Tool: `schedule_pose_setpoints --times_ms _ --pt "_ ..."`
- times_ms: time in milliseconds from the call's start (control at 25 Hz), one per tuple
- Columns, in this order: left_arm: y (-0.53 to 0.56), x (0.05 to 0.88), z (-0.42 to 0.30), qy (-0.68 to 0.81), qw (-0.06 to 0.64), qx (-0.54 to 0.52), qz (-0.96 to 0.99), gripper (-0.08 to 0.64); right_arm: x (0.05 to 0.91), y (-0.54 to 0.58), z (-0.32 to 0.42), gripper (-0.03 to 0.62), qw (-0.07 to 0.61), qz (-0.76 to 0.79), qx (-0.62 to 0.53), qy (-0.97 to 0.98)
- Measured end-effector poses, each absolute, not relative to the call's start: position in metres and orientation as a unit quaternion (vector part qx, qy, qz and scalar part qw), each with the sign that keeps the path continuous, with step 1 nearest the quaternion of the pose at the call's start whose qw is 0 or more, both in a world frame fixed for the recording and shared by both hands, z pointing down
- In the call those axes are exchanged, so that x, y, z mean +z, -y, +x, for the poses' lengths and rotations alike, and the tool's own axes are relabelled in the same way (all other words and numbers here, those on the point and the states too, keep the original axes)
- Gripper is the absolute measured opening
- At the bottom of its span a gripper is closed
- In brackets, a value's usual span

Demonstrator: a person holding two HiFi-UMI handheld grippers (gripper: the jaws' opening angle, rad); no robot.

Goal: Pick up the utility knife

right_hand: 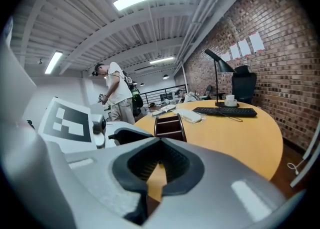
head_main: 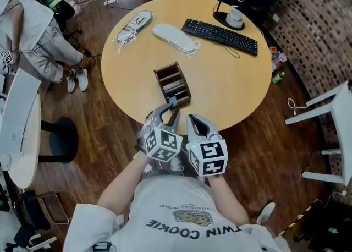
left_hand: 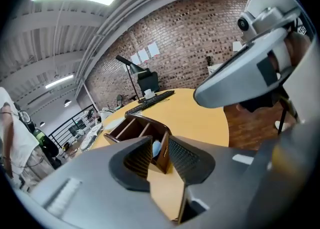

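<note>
Pickup is not yet done; the utility knife point(head_main: 172, 101) stands in the wooden organizer's point(head_main: 160, 86) nearest compartment; the left claw point(left_hand: 160, 145) is wide apart just before it, holding nothing; the right claw point(right_hand: 159, 143) is closed, empty.

"TWIN COOKIE" in dark capitals on the person's white shirt point(head_main: 177, 219), upside down, smaller print unreadable
</note>
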State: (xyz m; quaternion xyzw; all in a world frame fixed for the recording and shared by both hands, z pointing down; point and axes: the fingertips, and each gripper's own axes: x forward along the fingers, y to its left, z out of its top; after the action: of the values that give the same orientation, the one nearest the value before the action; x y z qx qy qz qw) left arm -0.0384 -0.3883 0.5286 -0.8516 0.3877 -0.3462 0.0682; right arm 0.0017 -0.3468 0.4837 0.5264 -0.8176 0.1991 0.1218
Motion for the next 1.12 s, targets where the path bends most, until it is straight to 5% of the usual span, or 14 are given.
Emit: schedule_pose_setpoints --times_ms 400,1120 --pt "0.411 0.561 -0.034 -0.326 0.167 -0.440 -0.820 0.146 0.490 0.347 0.013 -0.002 0.123 0.535 0.210 0.809" --pt "0.417 0.559 -0.027 -0.330 0.174 -0.447 -0.813 0.077 0.488 0.344 0.029 -0.002 0.116 0.533 0.215 0.810"
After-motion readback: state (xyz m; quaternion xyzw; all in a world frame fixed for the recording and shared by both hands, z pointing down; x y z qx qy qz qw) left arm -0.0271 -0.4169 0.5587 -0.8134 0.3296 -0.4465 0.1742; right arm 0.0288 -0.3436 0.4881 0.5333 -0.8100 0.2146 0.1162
